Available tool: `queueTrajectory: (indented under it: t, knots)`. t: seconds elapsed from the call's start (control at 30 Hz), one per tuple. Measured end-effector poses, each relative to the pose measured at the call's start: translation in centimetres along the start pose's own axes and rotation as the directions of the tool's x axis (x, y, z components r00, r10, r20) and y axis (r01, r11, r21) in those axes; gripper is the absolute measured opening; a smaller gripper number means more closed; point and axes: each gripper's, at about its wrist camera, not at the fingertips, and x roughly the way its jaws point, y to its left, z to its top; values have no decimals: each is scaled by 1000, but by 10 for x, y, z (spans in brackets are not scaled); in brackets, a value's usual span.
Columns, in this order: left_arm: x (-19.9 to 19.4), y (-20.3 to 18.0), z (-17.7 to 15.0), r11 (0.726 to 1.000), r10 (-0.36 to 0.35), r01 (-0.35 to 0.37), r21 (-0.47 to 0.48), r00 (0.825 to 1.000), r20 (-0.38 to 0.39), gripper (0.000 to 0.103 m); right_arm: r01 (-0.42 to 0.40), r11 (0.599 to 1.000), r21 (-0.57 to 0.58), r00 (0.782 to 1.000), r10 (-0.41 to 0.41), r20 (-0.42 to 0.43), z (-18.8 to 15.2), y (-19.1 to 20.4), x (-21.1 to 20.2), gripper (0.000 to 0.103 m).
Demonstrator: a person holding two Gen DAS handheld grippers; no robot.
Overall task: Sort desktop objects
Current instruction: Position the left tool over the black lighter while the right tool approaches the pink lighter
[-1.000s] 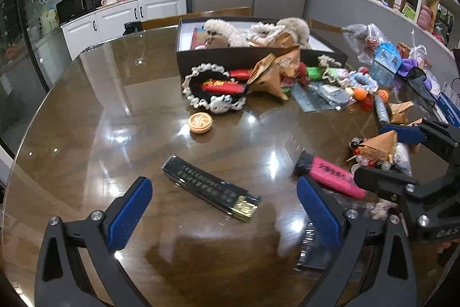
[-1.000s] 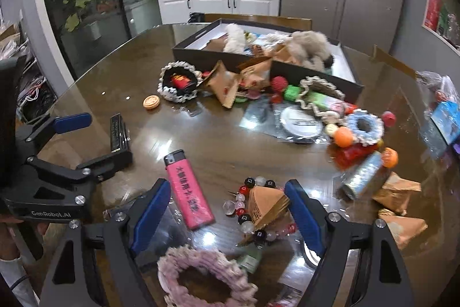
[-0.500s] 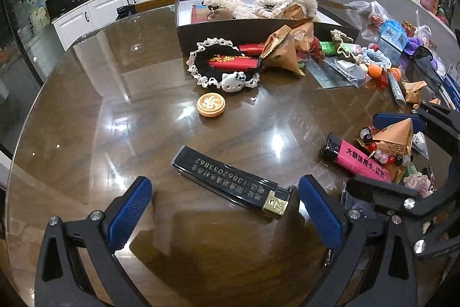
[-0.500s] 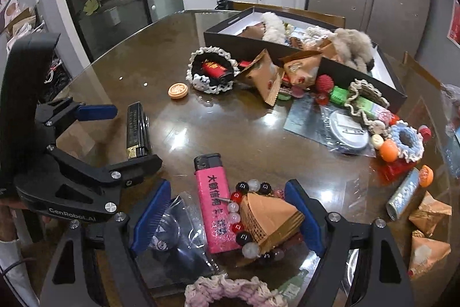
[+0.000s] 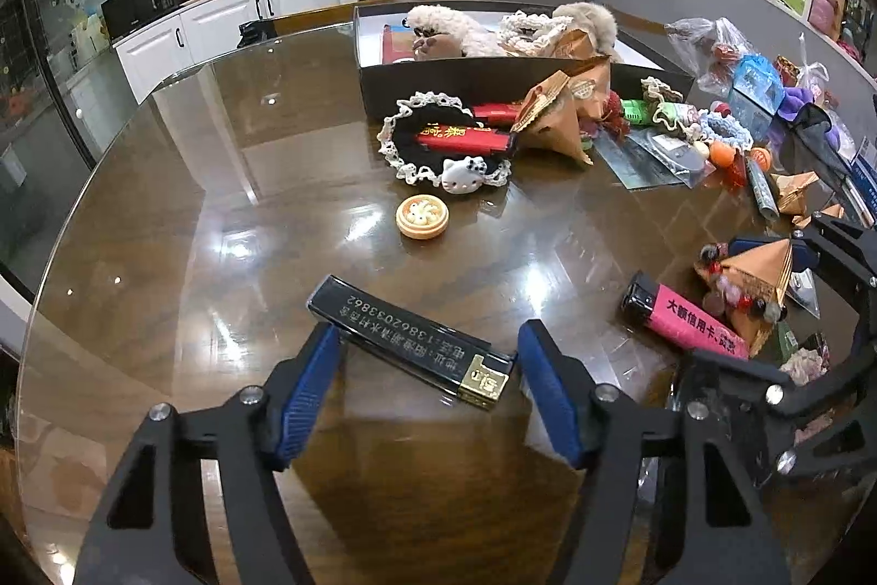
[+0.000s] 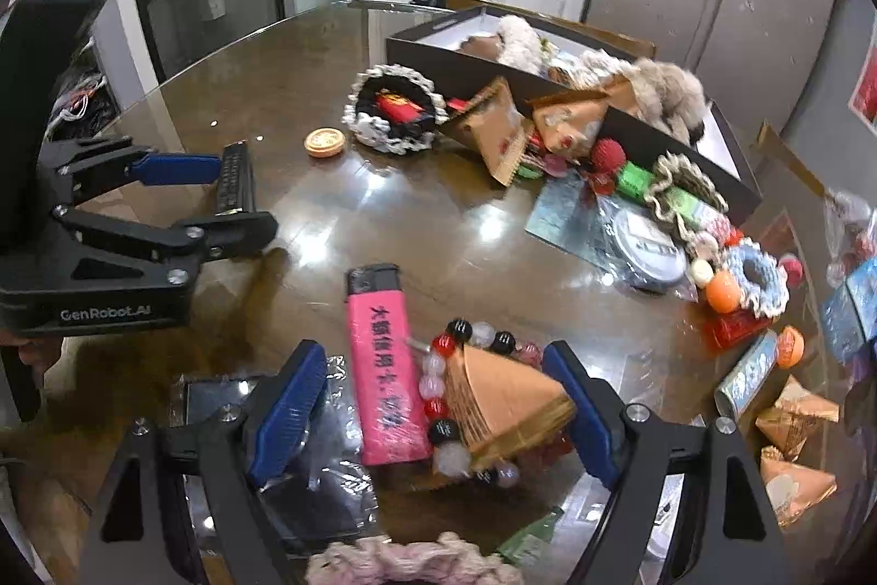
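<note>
A black lighter with a gold end (image 5: 411, 344) lies on the glossy brown table. My left gripper (image 5: 427, 376) is open with its blue pads either side of the lighter, the left pad close against it; it also shows in the right wrist view (image 6: 219, 196). My right gripper (image 6: 433, 415) is open around a pink lighter (image 6: 383, 365) and an orange paper cone (image 6: 504, 404) lying on a bead bracelet (image 6: 438, 376). The pink lighter also shows in the left wrist view (image 5: 685, 322).
A black box (image 5: 471, 78) with plush toys stands at the back. In front lie a lace-edged black dish (image 5: 444, 141) with a red lighter, a small round tin (image 5: 422, 216), paper cones, wrappers, balls and crocheted rings. A pink scrunchie (image 6: 405, 563) lies near my right gripper.
My left gripper moved forward and narrowed around the black lighter. My right gripper moved forward so the pink lighter and cone sit between its pads.
</note>
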Motion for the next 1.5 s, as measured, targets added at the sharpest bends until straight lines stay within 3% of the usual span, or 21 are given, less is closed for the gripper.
queueTrajectory:
  t: [0.23,0.43,0.6,0.83,1.03,1.2,1.33,1.5]
  knots:
    - [0,0,0,1000,-1,1,-1,1000,0,69,39,999,34,999,-38,-18,-3,-17,-3,84]
    - [0,0,-1,1000,-2,2,-2,1000,1,69,-6,1000,4,999,6,51,3,-11,-28,84]
    - [0,0,-1,1000,-2,2,-2,1000,1,69,-33,997,-68,998,37,50,6,7,-20,84]
    - [0,0,-1,1000,-3,3,-2,1000,1,69,-47,999,-26,994,49,100,12,-2,-40,84]
    - [-1,0,-1,1000,-2,2,-2,1000,1,69,-161,986,-39,978,164,126,14,9,-49,84]
    - [-1,0,-1,1000,-3,3,-2,1000,1,69,-163,986,-26,984,165,71,9,12,-28,84]
    - [-1,0,-1,1000,-2,2,-2,1000,0,70,-191,982,0,979,191,74,6,8,-26,84]
    - [-1,0,-1,1000,0,0,-3,1000,0,71,-282,959,16,954,279,110,8,7,-35,84]
